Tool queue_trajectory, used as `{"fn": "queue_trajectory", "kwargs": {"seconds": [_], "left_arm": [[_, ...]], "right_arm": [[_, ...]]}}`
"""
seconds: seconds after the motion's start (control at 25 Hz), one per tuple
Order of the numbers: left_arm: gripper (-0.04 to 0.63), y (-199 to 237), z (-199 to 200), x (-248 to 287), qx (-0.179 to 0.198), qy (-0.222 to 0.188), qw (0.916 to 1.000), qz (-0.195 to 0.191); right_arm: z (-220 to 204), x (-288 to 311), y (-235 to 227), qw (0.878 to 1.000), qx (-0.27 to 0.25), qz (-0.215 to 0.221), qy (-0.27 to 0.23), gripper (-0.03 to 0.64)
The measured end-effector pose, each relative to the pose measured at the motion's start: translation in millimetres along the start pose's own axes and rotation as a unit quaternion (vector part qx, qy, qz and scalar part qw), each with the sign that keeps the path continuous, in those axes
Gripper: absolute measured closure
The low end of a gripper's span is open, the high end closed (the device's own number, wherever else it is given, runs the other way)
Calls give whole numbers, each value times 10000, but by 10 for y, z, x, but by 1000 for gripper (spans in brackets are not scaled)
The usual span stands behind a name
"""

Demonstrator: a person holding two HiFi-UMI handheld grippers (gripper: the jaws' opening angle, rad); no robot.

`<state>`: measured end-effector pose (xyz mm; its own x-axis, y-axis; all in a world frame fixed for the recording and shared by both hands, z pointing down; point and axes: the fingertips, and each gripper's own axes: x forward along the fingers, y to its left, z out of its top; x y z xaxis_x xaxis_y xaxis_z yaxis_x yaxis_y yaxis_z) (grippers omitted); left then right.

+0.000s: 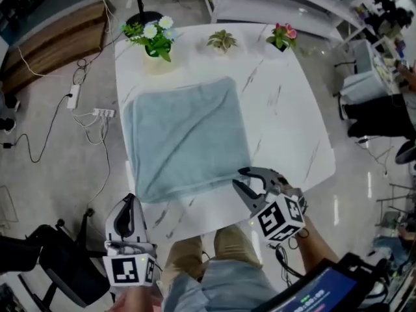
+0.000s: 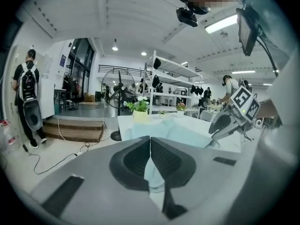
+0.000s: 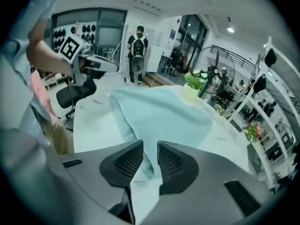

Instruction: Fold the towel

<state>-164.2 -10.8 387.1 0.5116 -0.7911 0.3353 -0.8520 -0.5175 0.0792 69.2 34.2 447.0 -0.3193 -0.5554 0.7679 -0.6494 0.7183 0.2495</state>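
I'm holding my right claw (image 1: 236, 177) parted around the towel's (image 1: 182, 135) 5-o'clock corner, its crease running 1-to-7; left claw (image 1: 131, 200) clenched, empty.

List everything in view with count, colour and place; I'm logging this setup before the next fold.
towel: one, pale blue, flat on the table
table: one, white marble, centre
potted plants: three, green, along the table's far edge
power strip: at least one, white, floor left of the table
chair: one, black, floor at near left
left gripper: one, grey, shut at the towel's near left corner
right gripper: one, grey, jaws apart, the towel's near right corner between them
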Motion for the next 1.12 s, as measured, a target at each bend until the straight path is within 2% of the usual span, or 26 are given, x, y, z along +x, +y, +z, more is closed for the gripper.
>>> {"fn": "queue_trajectory", "kwargs": {"seconds": [0.2,0.24,0.32,0.6,0.8,0.92,0.96,1.0,1.12], "left_arm": [[588,-165,-86,163,81,237,9997,-23],[588,-199,-93,193,96,267,9996,-23],[588,-259,-87,246,109,292,9995,-21],[588,-439,-32,372,51,257,9996,-46],[588,-569,-110,406,0,381,9992,-78],[586,-560,-256,403,-65,568,9983,105],[587,-537,-285,384,-99,593,9979,220],[587,-507,-300,356,-139,597,9975,356],[584,-379,-287,251,-282,572,9942,861]], "right_arm": [[-298,164,33,9987,-432,265,96,491],[-353,209,34,9979,-579,220,184,503],[-417,252,40,9958,-879,134,223,586],[-484,-34,99,9888,-1367,507,-310,588],[-792,-28,175,9815,-1693,884,-112,586],[-813,-24,183,9841,-1140,1357,-80,577],[-742,-66,159,9841,-807,1574,-153,537],[-626,-131,115,9826,-485,1767,-300,510],[-87,-403,-124,9715,125,2164,-965,505]]}}
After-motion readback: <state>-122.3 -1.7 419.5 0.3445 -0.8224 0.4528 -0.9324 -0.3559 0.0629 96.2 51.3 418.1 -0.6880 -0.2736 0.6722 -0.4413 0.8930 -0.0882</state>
